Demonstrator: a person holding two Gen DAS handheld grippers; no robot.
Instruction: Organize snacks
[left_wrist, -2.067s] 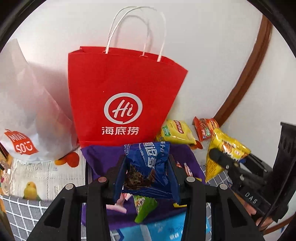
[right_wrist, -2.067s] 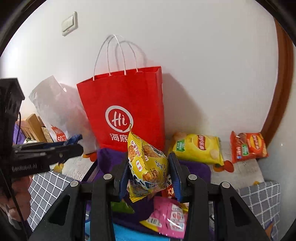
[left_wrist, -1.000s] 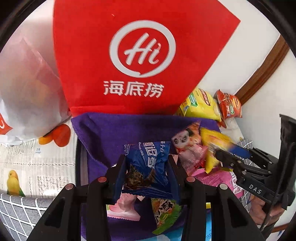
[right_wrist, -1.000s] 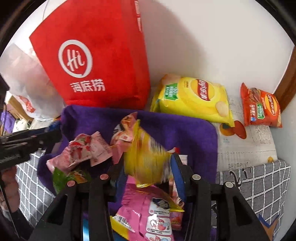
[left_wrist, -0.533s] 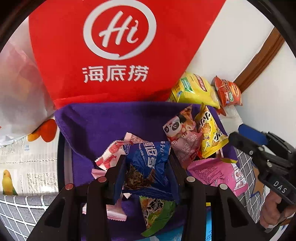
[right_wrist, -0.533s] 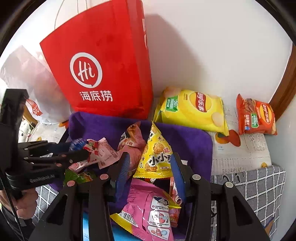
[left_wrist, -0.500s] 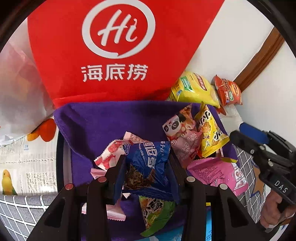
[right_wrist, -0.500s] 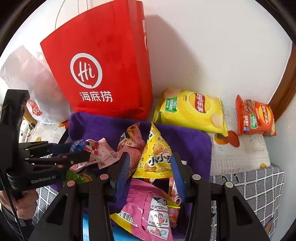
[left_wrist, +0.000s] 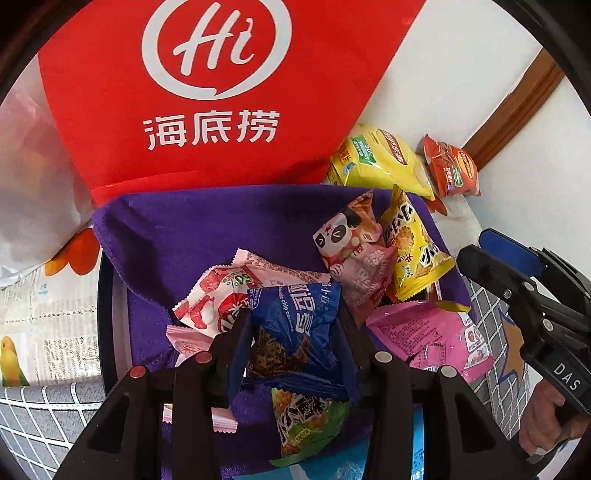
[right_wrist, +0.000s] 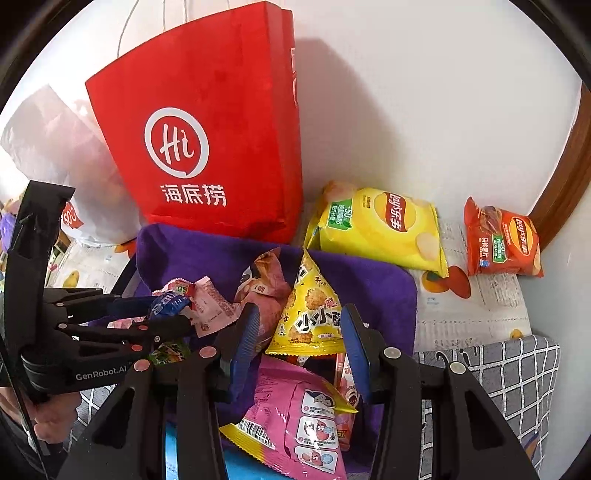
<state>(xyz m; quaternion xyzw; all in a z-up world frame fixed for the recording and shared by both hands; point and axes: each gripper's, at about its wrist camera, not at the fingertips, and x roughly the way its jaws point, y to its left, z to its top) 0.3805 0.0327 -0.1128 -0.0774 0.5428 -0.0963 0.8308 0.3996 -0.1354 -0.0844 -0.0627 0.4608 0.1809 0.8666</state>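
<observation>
Between the left gripper's (left_wrist: 293, 341) blue-padded fingers (left_wrist: 236, 354) sits a blue cookie packet (left_wrist: 295, 325), pinched at both sides and held just above the purple cloth (left_wrist: 192, 236) that lines the basket. It is a crinkled foil pouch with white lettering and a picture of dark chocolate-chip cookies. Beside it lie a red-and-white candy wrapper (left_wrist: 218, 299) and, nearer the camera, a green snack pouch (left_wrist: 306, 417). The right gripper (right_wrist: 301, 339) is released: its fingers (right_wrist: 356, 354) stand apart on either side of a yellow triangular snack bag (right_wrist: 310, 317) without pressing it. That bag rests on the cloth among the other snacks, leaning against a panda-print packet (right_wrist: 262, 288), above a pink pouch (right_wrist: 306, 424). A red paper bag (right_wrist: 207, 140) stands behind.
</observation>
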